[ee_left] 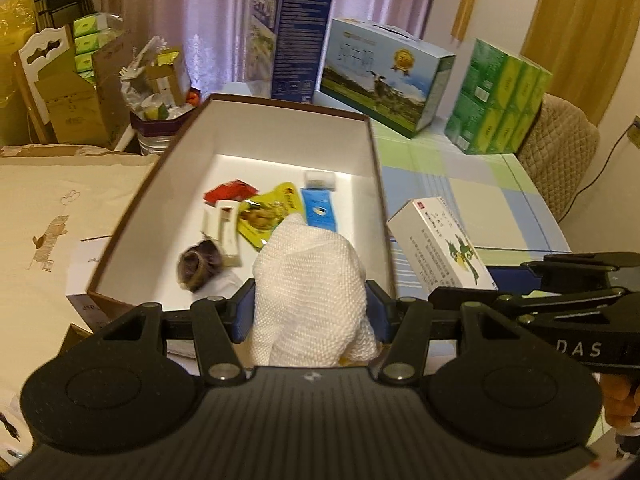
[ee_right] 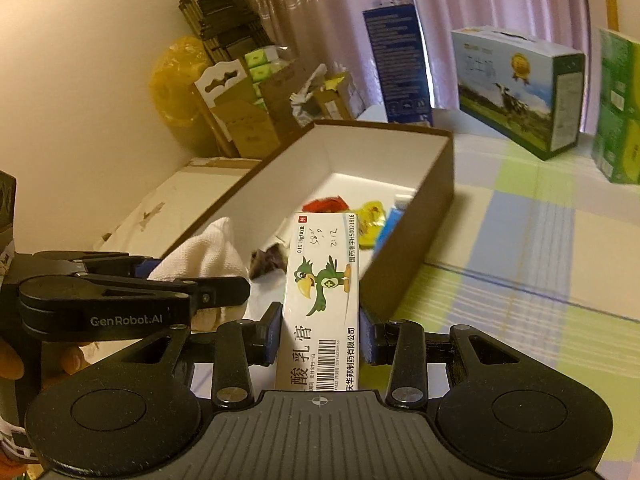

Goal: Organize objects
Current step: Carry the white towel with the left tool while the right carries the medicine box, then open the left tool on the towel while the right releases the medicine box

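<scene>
White cloth [ee_left: 310,288] is clamped between the fingers of the left gripper [ee_left: 310,312], held over the near end of the brown box [ee_left: 376,184], presumably for dropping in. Ointment carton [ee_right: 322,300] is pinched lengthwise in the right gripper [ee_right: 320,336], poised at the box's near rim

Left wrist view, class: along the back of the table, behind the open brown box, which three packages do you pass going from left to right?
Tall dark blue carton → light blue carton with a cow picture → green pack of tissue packets.
</scene>
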